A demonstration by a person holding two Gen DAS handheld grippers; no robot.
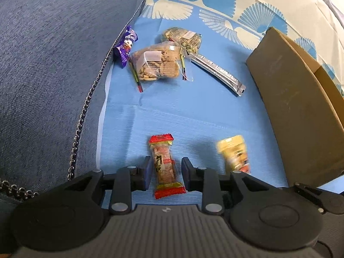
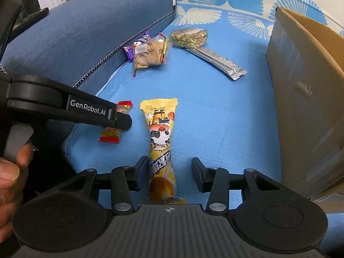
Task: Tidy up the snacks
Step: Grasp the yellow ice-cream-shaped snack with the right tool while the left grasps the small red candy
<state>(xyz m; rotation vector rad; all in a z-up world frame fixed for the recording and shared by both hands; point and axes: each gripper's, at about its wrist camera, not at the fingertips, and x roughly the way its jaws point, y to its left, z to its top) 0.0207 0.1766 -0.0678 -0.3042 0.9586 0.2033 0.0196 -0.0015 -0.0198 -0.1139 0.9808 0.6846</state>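
Blue cloth, lower centre: left gripper gapes around light, crinkly red snack (grip mid-body); right gripper gapes astride slippery yellow snack.

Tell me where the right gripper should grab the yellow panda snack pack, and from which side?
Grip the yellow panda snack pack across its narrow middle, coming down from above. It lies flat and lengthwise between the open fingers of the right gripper, so they already straddle its long sides. The crimped ends are flatter and would probably slip.
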